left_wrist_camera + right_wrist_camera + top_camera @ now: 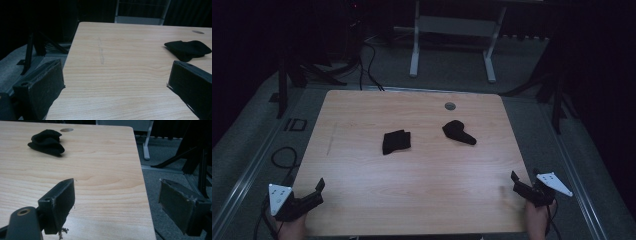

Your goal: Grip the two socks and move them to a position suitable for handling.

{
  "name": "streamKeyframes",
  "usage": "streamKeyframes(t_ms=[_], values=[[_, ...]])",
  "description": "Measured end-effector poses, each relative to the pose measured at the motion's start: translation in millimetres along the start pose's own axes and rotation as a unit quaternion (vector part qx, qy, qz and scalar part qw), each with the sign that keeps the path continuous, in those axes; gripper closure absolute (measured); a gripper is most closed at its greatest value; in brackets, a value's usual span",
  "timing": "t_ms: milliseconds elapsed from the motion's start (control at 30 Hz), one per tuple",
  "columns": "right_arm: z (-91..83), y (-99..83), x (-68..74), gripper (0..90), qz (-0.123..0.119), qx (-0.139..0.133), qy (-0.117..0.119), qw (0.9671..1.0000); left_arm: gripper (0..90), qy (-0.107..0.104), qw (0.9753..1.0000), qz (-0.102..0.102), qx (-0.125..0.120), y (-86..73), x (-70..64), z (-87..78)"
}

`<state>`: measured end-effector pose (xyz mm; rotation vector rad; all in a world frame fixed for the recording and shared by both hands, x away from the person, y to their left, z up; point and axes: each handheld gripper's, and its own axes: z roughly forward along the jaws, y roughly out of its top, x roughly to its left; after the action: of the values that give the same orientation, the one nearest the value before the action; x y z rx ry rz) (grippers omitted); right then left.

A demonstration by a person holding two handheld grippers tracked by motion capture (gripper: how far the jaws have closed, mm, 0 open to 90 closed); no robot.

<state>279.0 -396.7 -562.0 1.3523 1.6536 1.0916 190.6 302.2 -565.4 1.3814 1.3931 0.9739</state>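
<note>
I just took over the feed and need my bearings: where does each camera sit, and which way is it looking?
High view: above the near edge, facing forward and down on the table; shows both hands, left gripper, right gripper, two socks.
Left gripper view: rides the left gripper at the near left corner, looking across the table; its open fingers frame the left sock.
Right gripper view: at the near right edge, open fingers, facing the right sock.
Both gripper views share the table with the high view.

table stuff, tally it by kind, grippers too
Black fabric socks: 2, a folded one mid-table and a bunched one to its right.
Round grey grommet in the wooden table top: 1.
Black two-jaw grippers, open: 2, left, right.
Total: 5.
</note>
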Motion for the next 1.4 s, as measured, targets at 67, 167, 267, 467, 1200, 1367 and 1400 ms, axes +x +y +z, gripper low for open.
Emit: streamKeyframes(t_ms=[67, 167, 267, 467, 1200, 1367, 1400], values=[[1.0, 0.5, 1.3, 13.7, -0.005, 0.006, -0.001, 1.0000, 0.3, -0.001, 1.0000, -0.001, 0.001, 0.1, 0.1, -0.3], [1.8, 0.8, 2.5, 13.7, -0.012, 0.013, -0.004, 0.9998, 0.3, -0.001, 1.0000, 0.001, 0.001, 0.6, -0.2, -0.3], [2.9, 1.2, 2.1, 13.7, -0.009, 0.024, 0.001, 0.9997, 0.3, -0.002, 1.0000, 0.002, 0.001, 0.7, -0.1, -0.5], [8.2, 5.9, 0.0, 13.7, 0.016, 0.059, 0.044, 0.9972, 0.3, -0.006, 1.0000, -0.002, 0.002, 0.2, -0.6, 0.6], [61.9, 59.1, 86.2, 13.8, -0.079, 0.095, 0.190, 0.9740, 0.3, -0.045, 0.9989, 0.005, 0.010, 0.1, -12.5, 3.9], [75.3, 72.9, 107.2, 13.8, -0.091, 0.091, 0.212, 0.9687, 0.3, -0.050, 0.9986, 0.011, 0.007, 0.6, -15.8, 4.0], [77.3, 75.3, 111.9, 13.8, -0.096, 0.089, 0.216, 0.9676, 0.3, -0.051, 0.9986, 0.011, 0.006, 0.5, -16.0, 4.3]])
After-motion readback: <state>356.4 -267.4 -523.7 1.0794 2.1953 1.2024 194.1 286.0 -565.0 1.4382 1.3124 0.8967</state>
